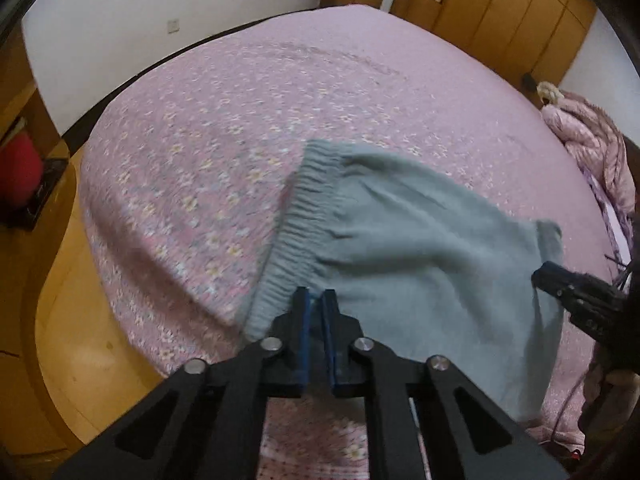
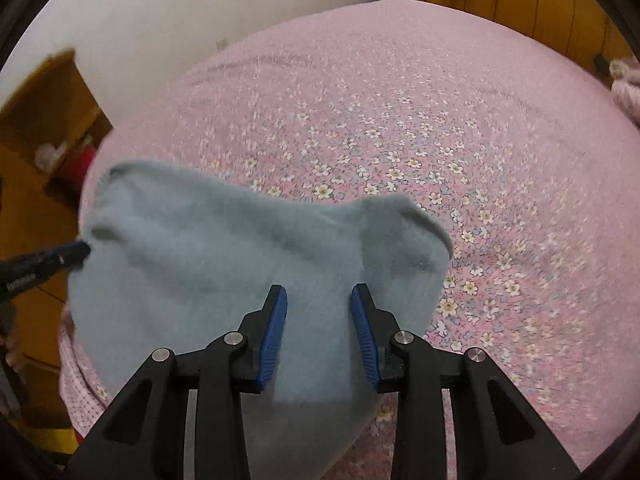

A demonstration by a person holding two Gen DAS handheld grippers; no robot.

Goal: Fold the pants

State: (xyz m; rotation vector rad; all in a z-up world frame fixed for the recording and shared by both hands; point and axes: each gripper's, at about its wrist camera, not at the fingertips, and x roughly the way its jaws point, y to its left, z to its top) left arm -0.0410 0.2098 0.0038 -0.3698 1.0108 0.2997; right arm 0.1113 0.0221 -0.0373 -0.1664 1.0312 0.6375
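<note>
Tools: two (image 1: 316, 300) (image 2: 319, 300) | pants: one (image 1: 400, 248) | bed: one (image 1: 280, 100)

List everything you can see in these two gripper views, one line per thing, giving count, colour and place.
pants: one, grey-blue, lying on the near part of the bed, ribbed waistband toward the left gripper.
bed: one, pink floral cover, filling most of both views.
quilted bedding: one heap, pink, at the bed's far right edge.
wardrobe: one, brown wood, behind the bed.
wall: one, white, left of the bed.
red object: one, red, on the low wooden unit at left; blurred.
left hand-held gripper: one, black with blue pads, closed at the waistband edge.
right hand-held gripper: one, black with blue pads, jaws apart over the pants.
</note>
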